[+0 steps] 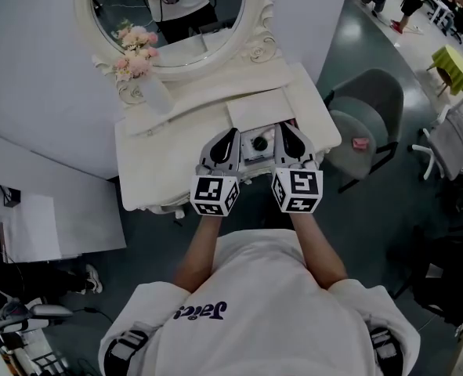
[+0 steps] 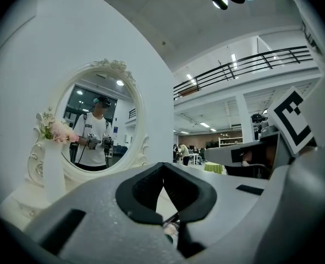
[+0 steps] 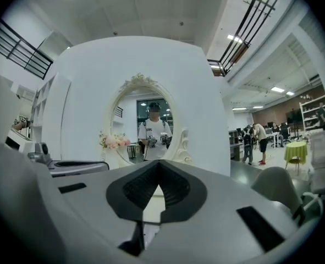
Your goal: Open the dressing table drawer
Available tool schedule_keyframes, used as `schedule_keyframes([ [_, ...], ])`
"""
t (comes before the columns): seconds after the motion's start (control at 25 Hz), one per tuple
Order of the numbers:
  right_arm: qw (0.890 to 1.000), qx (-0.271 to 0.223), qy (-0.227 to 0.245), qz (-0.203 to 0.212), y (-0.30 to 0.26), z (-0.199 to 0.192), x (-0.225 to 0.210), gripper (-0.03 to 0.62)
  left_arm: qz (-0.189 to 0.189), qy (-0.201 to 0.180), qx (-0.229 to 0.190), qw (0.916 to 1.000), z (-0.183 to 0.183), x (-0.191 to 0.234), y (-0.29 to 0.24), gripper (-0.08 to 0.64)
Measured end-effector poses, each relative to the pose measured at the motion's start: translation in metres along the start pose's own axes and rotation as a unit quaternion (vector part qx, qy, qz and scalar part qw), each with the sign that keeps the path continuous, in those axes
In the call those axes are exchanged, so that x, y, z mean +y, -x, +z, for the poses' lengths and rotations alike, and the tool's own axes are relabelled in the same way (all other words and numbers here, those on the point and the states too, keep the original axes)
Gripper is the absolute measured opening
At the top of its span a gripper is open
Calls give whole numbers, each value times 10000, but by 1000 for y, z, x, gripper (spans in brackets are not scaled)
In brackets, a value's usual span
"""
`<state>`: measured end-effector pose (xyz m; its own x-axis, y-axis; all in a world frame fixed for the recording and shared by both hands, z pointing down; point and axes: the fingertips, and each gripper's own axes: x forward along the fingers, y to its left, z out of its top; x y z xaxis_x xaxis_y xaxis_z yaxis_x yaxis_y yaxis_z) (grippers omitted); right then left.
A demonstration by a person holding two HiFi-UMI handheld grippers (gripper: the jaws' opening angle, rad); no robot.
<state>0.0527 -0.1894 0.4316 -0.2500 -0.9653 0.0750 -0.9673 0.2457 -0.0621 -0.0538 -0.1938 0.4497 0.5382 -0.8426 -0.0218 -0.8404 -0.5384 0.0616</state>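
The cream dressing table point(image 1: 141, 167) stands below me with its oval mirror point(image 1: 176, 14). Its middle drawer point(image 1: 258, 142) is pulled out towards me, and small items show inside it. My left gripper point(image 1: 229, 137) and right gripper point(image 1: 285, 131) hover side by side over the drawer's two sides, pointing level at the mirror. Both are shut with nothing between the jaws. In the left gripper view the left gripper point(image 2: 163, 166) has its black pads meeting at the tip. The right gripper point(image 3: 159, 167) looks the same in its own view. Neither touches the drawer.
A vase of pink flowers point(image 1: 137, 57) stands on the table's left, in front of the mirror. A grey chair point(image 1: 366, 124) stands just right of the table. White wall panels lie behind and to the left. The mirror point(image 3: 151, 124) reflects the person holding both grippers.
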Motion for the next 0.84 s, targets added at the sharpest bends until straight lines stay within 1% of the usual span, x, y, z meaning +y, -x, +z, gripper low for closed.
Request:
schedule_keyframes([
  [0.48,9998,27,176,-55,5,-1,-2,8,-28,-69,-153,9999,10,-8,2,15],
  [0.84,9996,118,241,-43,-1,-6,-2,8,2,-66,-115,9999,8,-6,-4,15],
])
